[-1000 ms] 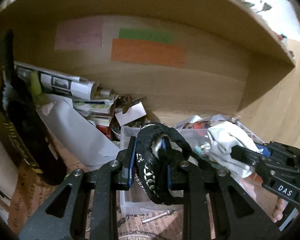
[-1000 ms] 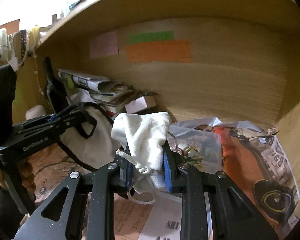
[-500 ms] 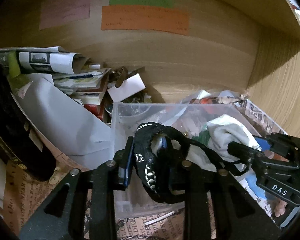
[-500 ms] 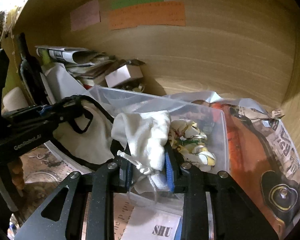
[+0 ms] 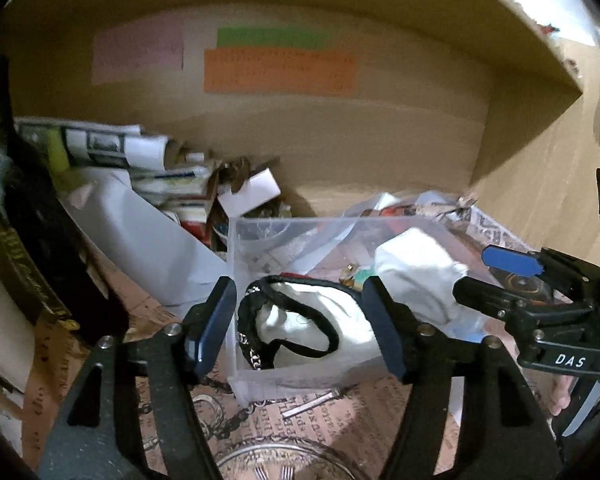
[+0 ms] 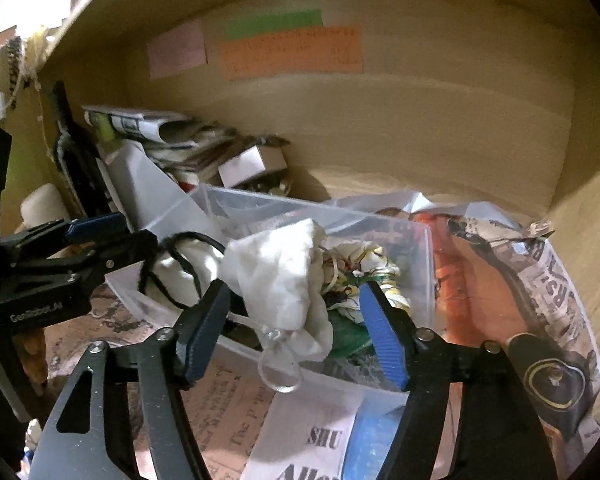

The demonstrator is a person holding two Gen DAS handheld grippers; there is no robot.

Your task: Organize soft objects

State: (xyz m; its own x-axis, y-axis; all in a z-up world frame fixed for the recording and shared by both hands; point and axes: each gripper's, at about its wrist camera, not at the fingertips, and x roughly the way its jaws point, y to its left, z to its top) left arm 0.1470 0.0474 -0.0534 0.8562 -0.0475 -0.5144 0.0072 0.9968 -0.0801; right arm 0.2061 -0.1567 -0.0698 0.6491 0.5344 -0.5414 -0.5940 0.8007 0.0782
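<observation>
A clear plastic bin (image 5: 236,264) (image 6: 420,264) stands on the shelf. A white cloth bag with black straps (image 5: 312,320) (image 6: 176,268) lies in its left part. A white drawstring pouch (image 6: 284,280) (image 5: 416,272) lies in the middle, over the front rim. A patterned cloth bundle (image 6: 372,268) lies behind it. My left gripper (image 5: 300,328) is open and empty, just in front of the strapped bag. My right gripper (image 6: 296,328) is open and empty, its jaws either side of the pouch without touching.
Rolled newspapers and boxes (image 5: 148,160) pile at the back left, with a dark bottle (image 5: 36,248) at the far left. An orange bag (image 6: 472,272) and newspaper (image 6: 540,256) lie right of the bin. Coloured paper notes (image 5: 276,68) stick on the back wall.
Both grippers have opened. The strapped bag and the white pouch dropped out of the jaws into the bin. Both grippers have pulled back a little.
</observation>
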